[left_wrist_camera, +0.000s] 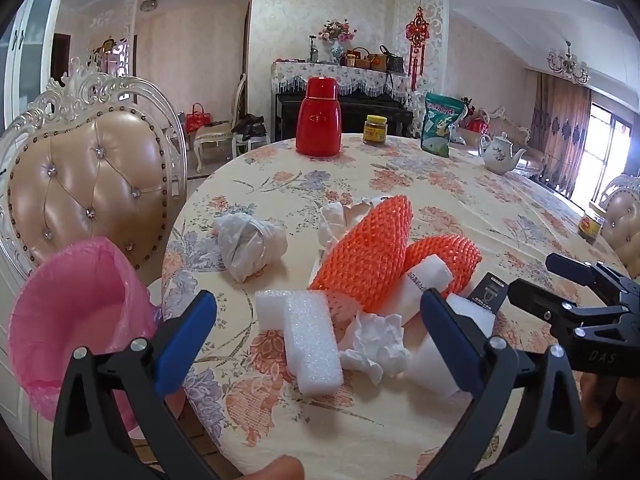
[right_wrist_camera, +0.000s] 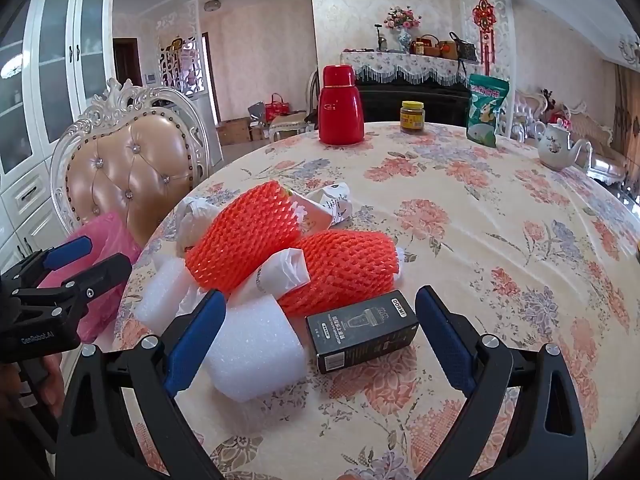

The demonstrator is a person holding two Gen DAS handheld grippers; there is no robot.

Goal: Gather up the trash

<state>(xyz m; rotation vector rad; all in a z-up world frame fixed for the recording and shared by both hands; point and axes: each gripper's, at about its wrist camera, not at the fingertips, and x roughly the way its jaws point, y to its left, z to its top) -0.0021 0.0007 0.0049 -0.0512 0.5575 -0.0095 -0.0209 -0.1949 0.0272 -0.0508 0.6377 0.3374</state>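
On the floral round table, trash lies piled near you; your left gripper and right gripper both gape wide, holding nothing, over white foam blocks and a black box.

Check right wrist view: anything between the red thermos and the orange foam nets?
Nothing stands there. Between the red thermos and the orange foam nets lies only bare floral tablecloth; the right wrist view shows it, and the left wrist view agrees.
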